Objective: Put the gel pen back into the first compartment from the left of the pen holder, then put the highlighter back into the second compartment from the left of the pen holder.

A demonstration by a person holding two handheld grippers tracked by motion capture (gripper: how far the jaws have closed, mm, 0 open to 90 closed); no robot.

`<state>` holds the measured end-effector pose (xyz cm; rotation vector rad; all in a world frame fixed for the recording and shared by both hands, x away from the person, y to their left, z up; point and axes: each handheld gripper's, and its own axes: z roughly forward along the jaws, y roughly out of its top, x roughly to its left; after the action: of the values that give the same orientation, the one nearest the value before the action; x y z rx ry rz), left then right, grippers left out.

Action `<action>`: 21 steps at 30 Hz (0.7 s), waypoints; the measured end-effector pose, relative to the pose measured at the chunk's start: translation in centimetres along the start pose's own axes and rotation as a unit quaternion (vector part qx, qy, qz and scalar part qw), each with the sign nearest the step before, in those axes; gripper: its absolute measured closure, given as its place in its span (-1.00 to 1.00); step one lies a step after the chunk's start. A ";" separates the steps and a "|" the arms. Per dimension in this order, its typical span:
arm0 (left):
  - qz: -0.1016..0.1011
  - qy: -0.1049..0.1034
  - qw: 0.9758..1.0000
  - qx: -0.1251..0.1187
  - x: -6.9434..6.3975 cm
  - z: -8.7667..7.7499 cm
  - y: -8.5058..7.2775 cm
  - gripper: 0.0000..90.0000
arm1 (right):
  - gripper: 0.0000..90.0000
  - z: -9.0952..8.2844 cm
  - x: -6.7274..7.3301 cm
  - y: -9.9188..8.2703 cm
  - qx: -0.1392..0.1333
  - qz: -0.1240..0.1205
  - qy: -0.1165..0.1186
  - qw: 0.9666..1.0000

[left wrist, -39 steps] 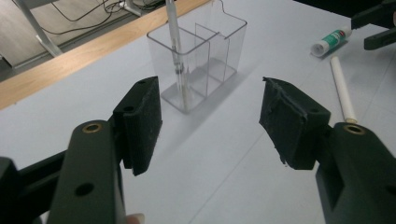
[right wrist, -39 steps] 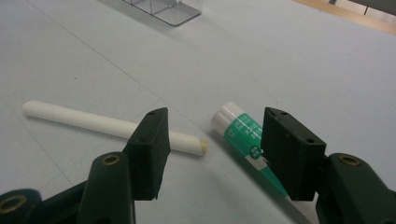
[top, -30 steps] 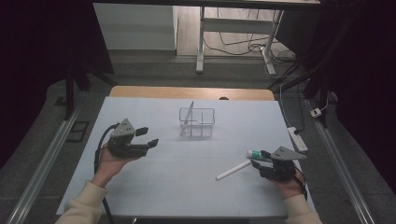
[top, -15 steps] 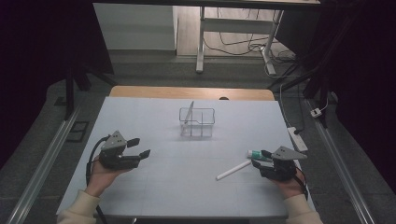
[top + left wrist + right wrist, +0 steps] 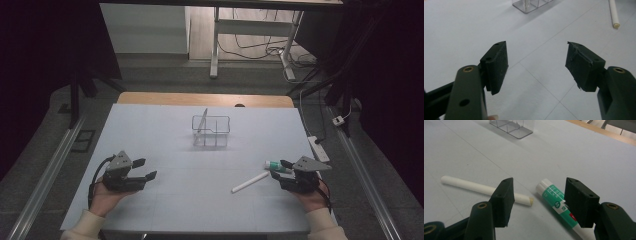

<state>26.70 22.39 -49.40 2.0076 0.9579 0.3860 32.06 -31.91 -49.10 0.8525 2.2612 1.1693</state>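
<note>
Glue stick (image 5: 556, 201) lying flat on white table (image 5: 210, 200) at four o'clock, just ahead of right gripper (image 5: 286, 169), jaws apart and empty, white tube (image 5: 250, 182) beside it, left gripper (image 5: 142, 169) at eight o'clock, jaws just opening wider, nothing between, clear organizer (image 5: 211, 131) at twelve o'clock.

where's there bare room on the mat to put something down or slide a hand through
Widest bare patch: the mat between the left claw, the clear organizer and the white stick. The strips on both sides of the organizer are also bare. It is crowded only at the right claw, where the glue stick and white stick lie close together.
</note>
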 end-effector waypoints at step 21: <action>0.000 -0.002 1.000 0.007 0.0 0.5 -0.2 -0.27 | -0.14 -0.3 0.1 0.6 0.002 -0.022 0.016 1.000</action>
<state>26.92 22.14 -49.83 2.0195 0.9606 0.3756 32.00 -31.78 -48.40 0.7862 2.2976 1.1657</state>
